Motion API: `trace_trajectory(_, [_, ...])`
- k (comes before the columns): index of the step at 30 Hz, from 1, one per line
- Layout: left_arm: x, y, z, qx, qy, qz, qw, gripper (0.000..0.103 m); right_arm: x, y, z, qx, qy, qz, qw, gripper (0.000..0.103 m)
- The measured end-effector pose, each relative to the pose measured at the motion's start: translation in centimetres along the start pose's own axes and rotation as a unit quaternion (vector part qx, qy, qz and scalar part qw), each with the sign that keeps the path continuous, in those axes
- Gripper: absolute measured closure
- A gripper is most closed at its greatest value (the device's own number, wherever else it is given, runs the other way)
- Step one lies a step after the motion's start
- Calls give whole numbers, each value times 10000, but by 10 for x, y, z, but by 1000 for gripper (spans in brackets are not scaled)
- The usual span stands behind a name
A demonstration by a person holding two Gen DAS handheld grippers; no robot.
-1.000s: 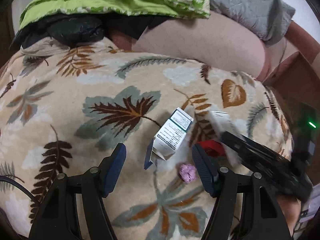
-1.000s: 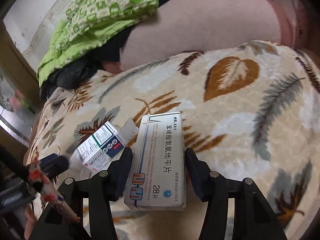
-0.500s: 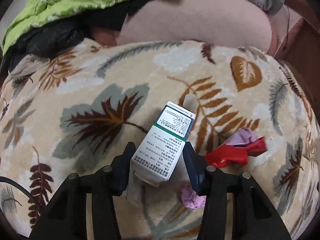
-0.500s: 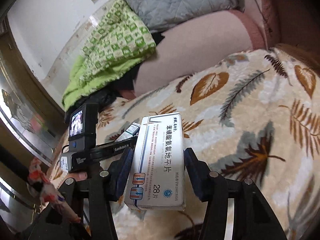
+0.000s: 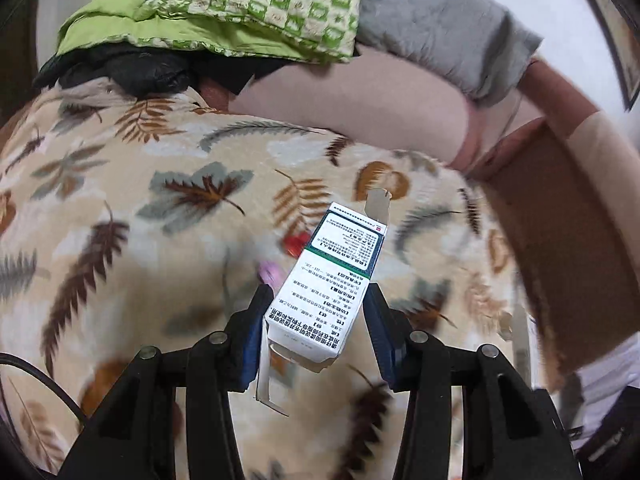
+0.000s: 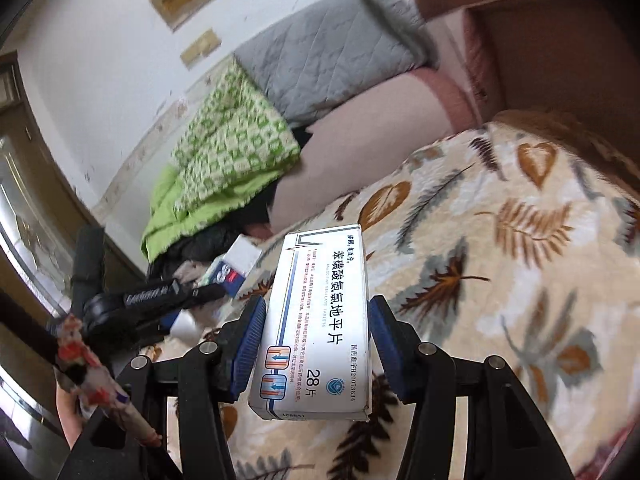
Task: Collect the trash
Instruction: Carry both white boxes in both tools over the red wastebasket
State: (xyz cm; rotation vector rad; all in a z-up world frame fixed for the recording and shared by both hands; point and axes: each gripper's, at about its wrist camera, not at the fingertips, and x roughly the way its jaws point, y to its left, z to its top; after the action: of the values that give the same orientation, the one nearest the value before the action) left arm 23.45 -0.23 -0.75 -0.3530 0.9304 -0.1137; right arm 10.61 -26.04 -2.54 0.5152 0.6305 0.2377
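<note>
The green-and-white medicine box is sitting clamped between the blue ribbed pads of the left hand-held gripper, its end flaps hanging open, above the leaf-print blanket. The flat white tablet box is being pinched the same way by the right hand-held gripper. A red scrap and a pink one are lying blurred and half hidden behind the first carton.

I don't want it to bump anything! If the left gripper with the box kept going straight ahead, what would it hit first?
Probably the leaf-print blanket. The left gripper, shut on the medicine box, points down at it; the red wrapper lies close by. Depth is unclear.
</note>
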Motion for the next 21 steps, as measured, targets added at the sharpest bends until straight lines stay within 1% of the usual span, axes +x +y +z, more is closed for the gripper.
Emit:
trace_trajectory(3, [-20, -3, -33, -175, -248, -673, 9973, 58, -31, 0, -9, 72, -185, -105, 9997, 46])
trace_trajectory(6, [-20, -9, -50, -160, -207, -893, 9957, 58, -55, -2, -23, 105, -327, -258, 9991, 46])
trace_trajectory(8, [-22, -17, -54, -6, -192, -960, 9952, 58, -66, -3, -31, 159, -397, -341, 9985, 46])
trace_trajectory(11, [-32, -25, -59, 129, -342, -1083, 9934, 58, -79, -3, -39, 176, -474, -500, 9975, 46])
trace_trajectory(13, [-40, -33, -64, 271, -411, -1180, 9918, 58, -87, -1, -42, 52, -513, -657, 9965, 46])
trace_trajectory(16, [-46, -42, -71, 442, -525, -1142, 9911, 58, -99, 2, -46, -79, -573, -827, 9949, 46])
trace_trajectory(19, [-51, -51, -83, 649, -664, -981, 9908, 58, -113, 1, -51, -62, -646, -919, 9937, 46])
trace_trajectory(21, [-55, -57, -90, 743, -758, -948, 9898, 58, -125, -1, -55, -65, -719, -1010, 9923, 46])
